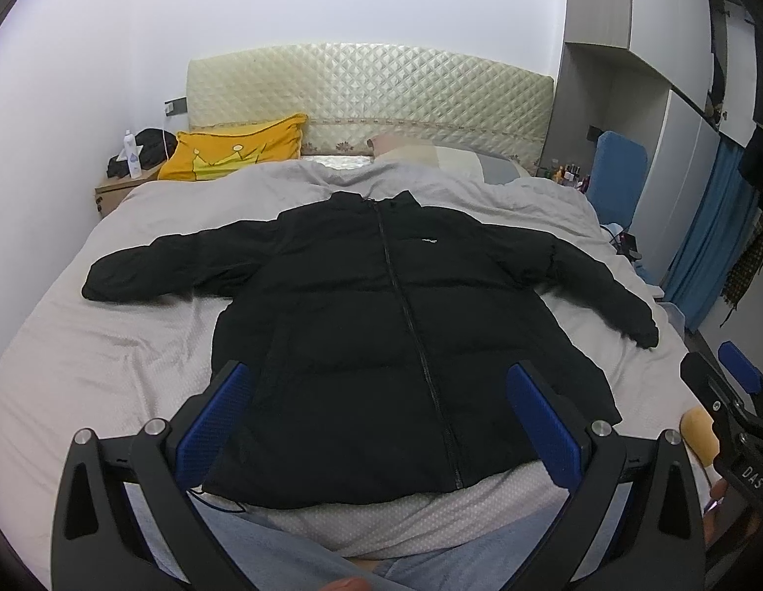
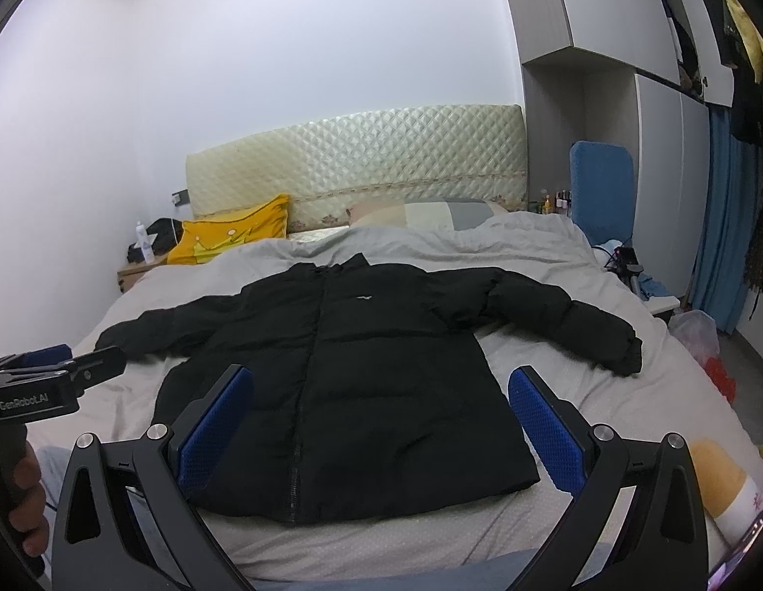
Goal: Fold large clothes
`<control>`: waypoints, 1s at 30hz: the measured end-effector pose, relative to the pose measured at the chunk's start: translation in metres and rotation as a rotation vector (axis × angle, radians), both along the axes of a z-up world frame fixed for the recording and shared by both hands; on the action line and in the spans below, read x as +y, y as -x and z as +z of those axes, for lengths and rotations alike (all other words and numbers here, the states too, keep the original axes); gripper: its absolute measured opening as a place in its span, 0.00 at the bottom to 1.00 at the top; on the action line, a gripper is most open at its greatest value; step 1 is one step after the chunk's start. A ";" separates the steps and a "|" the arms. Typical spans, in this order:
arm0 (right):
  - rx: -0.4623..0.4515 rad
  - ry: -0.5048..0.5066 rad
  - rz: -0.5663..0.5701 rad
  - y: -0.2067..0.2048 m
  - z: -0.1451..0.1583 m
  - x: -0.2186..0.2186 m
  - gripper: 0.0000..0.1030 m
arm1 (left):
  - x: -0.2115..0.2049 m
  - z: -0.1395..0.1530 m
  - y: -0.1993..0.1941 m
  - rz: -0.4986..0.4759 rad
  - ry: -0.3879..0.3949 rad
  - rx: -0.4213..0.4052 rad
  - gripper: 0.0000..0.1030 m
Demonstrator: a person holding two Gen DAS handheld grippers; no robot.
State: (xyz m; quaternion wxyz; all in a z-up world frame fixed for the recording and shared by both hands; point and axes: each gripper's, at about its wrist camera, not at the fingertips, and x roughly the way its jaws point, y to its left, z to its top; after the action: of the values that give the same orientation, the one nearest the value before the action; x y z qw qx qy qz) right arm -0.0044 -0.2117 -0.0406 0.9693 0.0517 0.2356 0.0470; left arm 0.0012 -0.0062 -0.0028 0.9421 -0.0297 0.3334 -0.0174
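A large black puffer jacket [image 1: 371, 325] lies flat and zipped on the bed, front up, collar toward the headboard, both sleeves spread outward; it also shows in the right wrist view [image 2: 361, 369]. My left gripper [image 1: 381, 423] is open and empty, held above the jacket's hem near the foot of the bed. My right gripper [image 2: 381, 428] is open and empty, also above the hem, a bit to the right. The right gripper shows at the right edge of the left view [image 1: 726, 384], the left gripper at the left edge of the right view [image 2: 56, 374].
The bed [image 1: 76, 344] has a pale grey sheet, a quilted cream headboard [image 1: 371, 93], a yellow pillow [image 1: 233, 150] and other pillows [image 1: 430, 152]. A nightstand [image 1: 120, 187] stands at the back left. A blue chair [image 1: 620, 172], wardrobe and clutter line the right side.
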 end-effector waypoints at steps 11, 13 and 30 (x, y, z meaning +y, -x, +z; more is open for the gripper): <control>0.002 0.005 0.014 0.001 -0.003 0.001 1.00 | 0.002 0.001 0.002 -0.007 0.014 0.006 1.00; 0.004 0.007 0.020 0.000 -0.003 0.003 1.00 | 0.002 0.000 0.002 -0.007 0.014 0.006 1.00; 0.035 0.008 0.015 -0.022 -0.013 -0.003 1.00 | 0.005 -0.006 -0.016 -0.025 0.044 0.024 1.00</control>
State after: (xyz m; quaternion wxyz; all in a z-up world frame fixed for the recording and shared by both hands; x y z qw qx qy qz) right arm 0.0173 -0.2147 -0.0539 0.9648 0.0467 0.2533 0.0525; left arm 0.0174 -0.0011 -0.0084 0.9370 -0.0465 0.3444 -0.0360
